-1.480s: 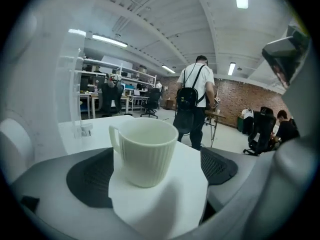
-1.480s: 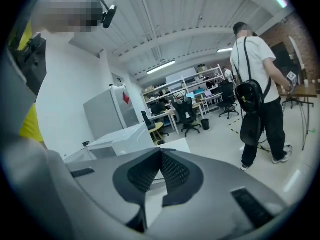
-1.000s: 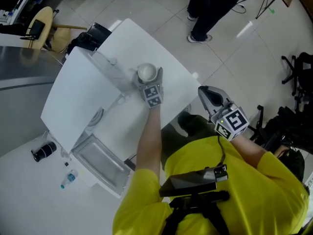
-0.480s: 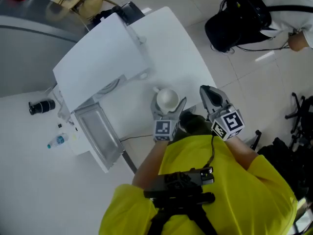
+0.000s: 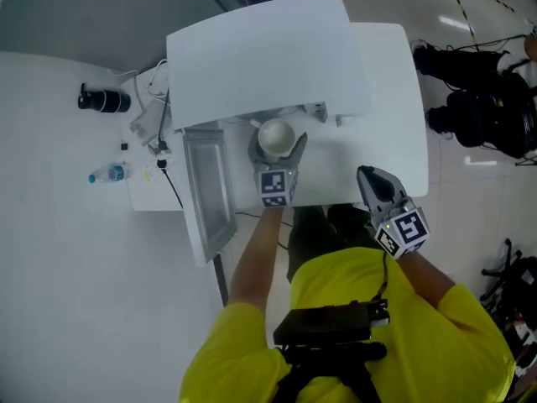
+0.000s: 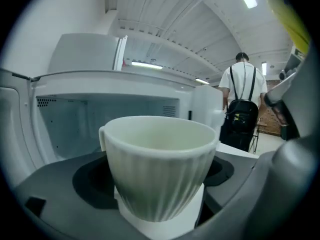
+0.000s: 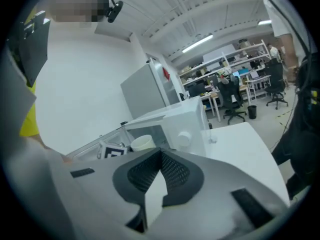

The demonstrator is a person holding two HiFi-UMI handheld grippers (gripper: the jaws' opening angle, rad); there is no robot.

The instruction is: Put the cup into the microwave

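Note:
A white ribbed cup [image 5: 275, 135] sits upright between the jaws of my left gripper [image 5: 277, 146], which is shut on it. In the head view the cup is held just in front of the white microwave [image 5: 260, 57], whose door [image 5: 210, 190] hangs open to the left. The left gripper view shows the cup [image 6: 157, 164] close up, with the microwave's open cavity [image 6: 70, 126] right behind it. My right gripper [image 5: 374, 180] is shut and holds nothing; it hovers over the table [image 5: 394, 82] at the right, and in its own view my right gripper [image 7: 160, 156] points toward the microwave.
To the microwave's left lie a black cylinder [image 5: 103, 100], a small water bottle [image 5: 109, 174] and loose cables [image 5: 155, 133]. Dark bags [image 5: 482, 116] stand on the floor at the right. A person with a backpack [image 6: 242, 109] stands beyond the table.
My left gripper has carried the cup from farther out on the table to the front of the open microwave. The head view has swung round, and the right gripper moved along near the table's edge.

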